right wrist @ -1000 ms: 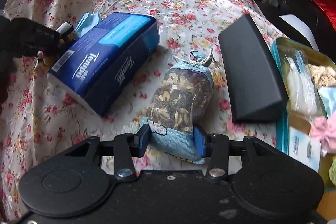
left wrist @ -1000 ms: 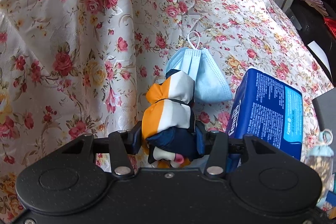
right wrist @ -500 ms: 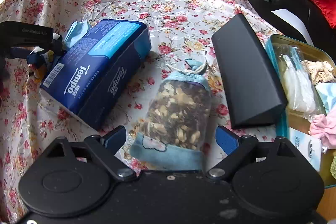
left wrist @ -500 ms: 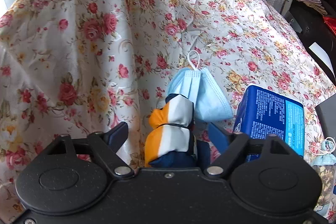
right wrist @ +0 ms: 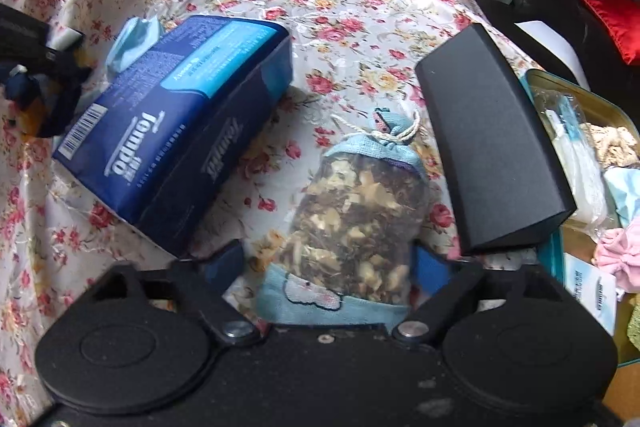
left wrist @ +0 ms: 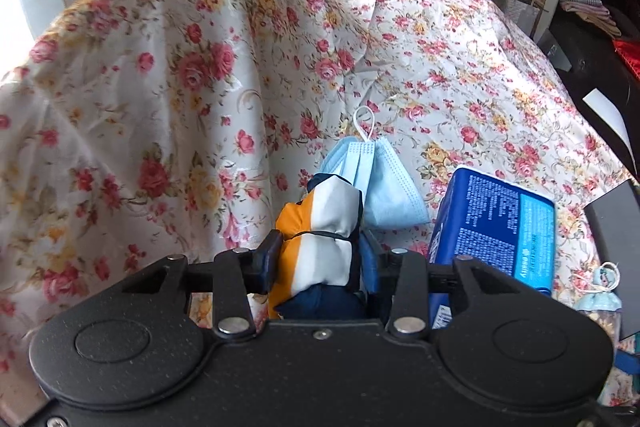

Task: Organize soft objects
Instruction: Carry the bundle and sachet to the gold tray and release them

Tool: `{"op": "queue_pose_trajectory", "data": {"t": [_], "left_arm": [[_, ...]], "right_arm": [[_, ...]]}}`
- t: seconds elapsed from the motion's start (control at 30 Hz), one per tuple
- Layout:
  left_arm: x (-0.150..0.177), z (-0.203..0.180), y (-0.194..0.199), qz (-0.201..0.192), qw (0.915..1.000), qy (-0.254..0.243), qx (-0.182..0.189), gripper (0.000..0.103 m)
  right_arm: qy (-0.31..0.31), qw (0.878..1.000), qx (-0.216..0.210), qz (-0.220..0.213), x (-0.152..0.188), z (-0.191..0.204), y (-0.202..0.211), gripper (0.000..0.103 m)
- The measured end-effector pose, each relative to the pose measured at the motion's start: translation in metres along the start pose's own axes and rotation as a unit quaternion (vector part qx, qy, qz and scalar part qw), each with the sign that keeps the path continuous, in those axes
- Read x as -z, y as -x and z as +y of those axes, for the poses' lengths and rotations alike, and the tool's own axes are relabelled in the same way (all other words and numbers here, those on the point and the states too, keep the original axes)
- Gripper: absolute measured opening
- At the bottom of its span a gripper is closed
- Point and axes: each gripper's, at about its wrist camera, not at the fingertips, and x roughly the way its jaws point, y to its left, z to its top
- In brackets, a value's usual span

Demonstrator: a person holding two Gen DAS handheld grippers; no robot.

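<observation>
Left wrist view shows the left gripper [left wrist: 318,263] clamping a folded orange-and-white cloth bundle [left wrist: 320,239], while the right gripper [right wrist: 328,263], whose fingers have just been closing, straddles the herb sachet [right wrist: 356,215] unpressed beside the half-filled tin [right wrist: 624,119], tissue pack [right wrist: 180,123] and face mask [left wrist: 376,187] unsorted.

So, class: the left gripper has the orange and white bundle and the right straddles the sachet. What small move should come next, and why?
Probably close the right gripper on the sachet. Its jaws have just been closing, yet gaps show either side. The left gripper already clamps the bundle.
</observation>
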Motion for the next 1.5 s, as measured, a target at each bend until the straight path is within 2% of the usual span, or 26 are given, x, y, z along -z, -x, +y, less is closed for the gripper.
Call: {"op": "queue_pose_trajectory", "data": {"t": [0.13,0.27,0.5,0.8,0.93,1.13,1.3,1.5], "left_arm": [[0.001,-0.002,0.017,-0.008,1.0,0.002,0.0,0.041],[0.004,-0.009,0.035,-0.015,0.9999,0.0,0.005,0.041],[0.014,-0.035,0.07,-0.026,0.9992,-0.014,0.029,0.041],[0.028,-0.09,0.097,-0.03,0.9951,-0.039,0.086,0.041],[0.031,-0.124,0.103,-0.03,0.9909,-0.064,0.115,0.041],[0.028,-0.178,0.108,-0.033,0.9811,-0.097,0.164,0.041],[0.018,-0.224,0.111,-0.043,0.9708,-0.128,0.199,0.041],[0.004,-0.278,0.106,-0.044,0.958,-0.16,0.234,0.041]], "right_arm": [[-0.011,1.0,-0.013,-0.007,0.0,-0.011,0.01,0.054],[-0.032,0.998,-0.051,-0.009,0.001,-0.025,0.027,0.048],[-0.042,0.994,-0.095,-0.033,0.019,-0.035,0.068,0.048],[-0.047,0.988,-0.128,-0.075,0.054,-0.056,0.131,0.048],[-0.06,0.988,-0.113,-0.086,0.067,-0.077,0.147,0.048],[-0.108,0.987,-0.065,-0.1,0.073,-0.117,0.161,0.048],[-0.122,0.987,-0.009,-0.106,0.069,-0.142,0.163,0.048],[-0.159,0.982,0.015,-0.097,0.065,-0.174,0.154,0.048]]}}
